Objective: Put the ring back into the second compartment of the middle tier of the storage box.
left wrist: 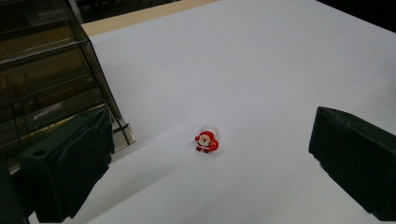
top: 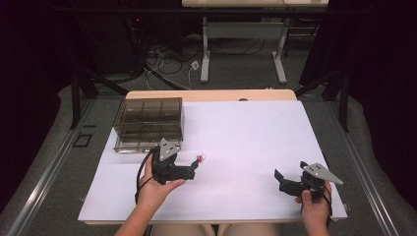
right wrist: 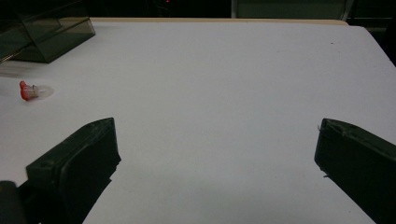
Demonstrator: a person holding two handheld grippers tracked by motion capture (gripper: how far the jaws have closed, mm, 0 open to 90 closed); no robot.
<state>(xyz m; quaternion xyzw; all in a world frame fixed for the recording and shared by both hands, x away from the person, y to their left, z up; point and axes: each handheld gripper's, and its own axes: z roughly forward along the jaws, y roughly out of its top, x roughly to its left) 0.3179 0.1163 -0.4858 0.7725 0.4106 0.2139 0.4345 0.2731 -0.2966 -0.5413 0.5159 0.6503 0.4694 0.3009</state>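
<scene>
The ring [left wrist: 207, 141] bore a red-and-white Santa face on a clear band, legible from the left gripper [left wrist: 210, 163]; both it and the right gripper [right wrist: 217, 168] gaped, empty.

A box [top: 149, 124] sits on the sheet [top: 246, 142] at its far left corner. A ring [top: 199, 159] lies on the sheet just right of the box's near corner. The left gripper [top: 193, 167] is beside the ring; the right gripper [top: 280, 179] is well apart, near the sheet's right front.
</scene>
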